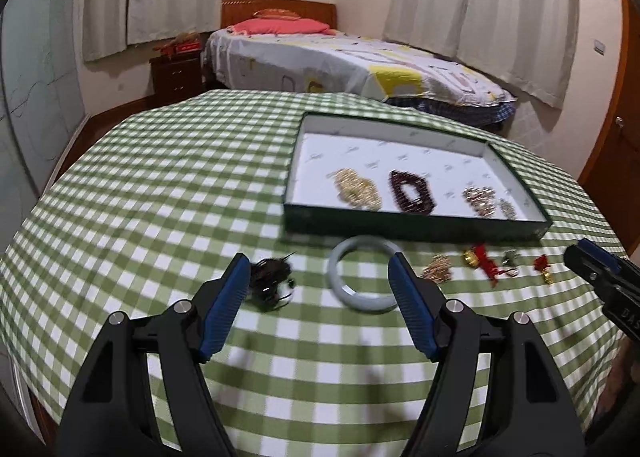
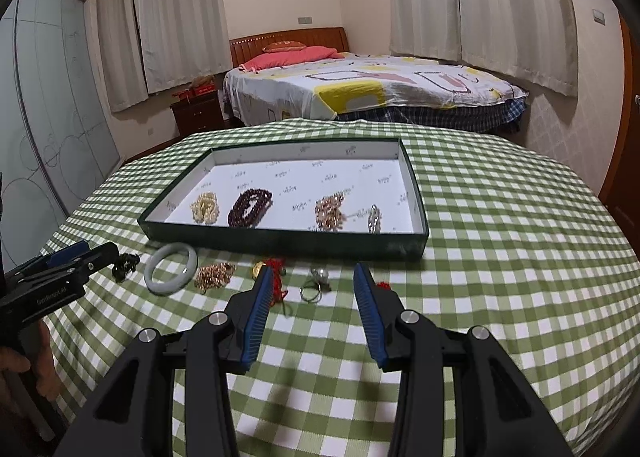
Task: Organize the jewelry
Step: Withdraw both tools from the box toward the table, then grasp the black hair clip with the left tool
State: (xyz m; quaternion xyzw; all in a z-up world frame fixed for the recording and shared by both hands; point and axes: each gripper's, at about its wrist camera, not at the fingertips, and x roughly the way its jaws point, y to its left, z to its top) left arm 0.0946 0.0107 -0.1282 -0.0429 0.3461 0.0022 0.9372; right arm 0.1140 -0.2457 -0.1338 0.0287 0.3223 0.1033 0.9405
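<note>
A shallow green tray (image 1: 400, 227) (image 2: 280, 243) with a white floor holds a cream bead bracelet (image 1: 356, 189), a dark red bead bracelet (image 1: 412, 191), a rose-gold chain (image 1: 480, 199) and a silver piece (image 2: 375, 219). In front of it lie black beads (image 1: 272, 281), a pale jade bangle (image 1: 362, 281) (image 2: 171, 267), another rose-gold chain (image 2: 214, 275), a red-and-gold charm (image 1: 478, 257), a silver ring (image 2: 316, 285) and a small red charm (image 1: 542, 267). My left gripper (image 1: 319, 257) is open over the cloth between beads and bangle. My right gripper (image 2: 313, 268) is open just short of the ring.
The table wears a green-and-white checked cloth (image 1: 160, 177). A bed (image 2: 360, 89) and a dark nightstand (image 2: 196, 113) stand beyond its far edge. A hand (image 2: 16, 361) holds the left gripper's handle at the lower left.
</note>
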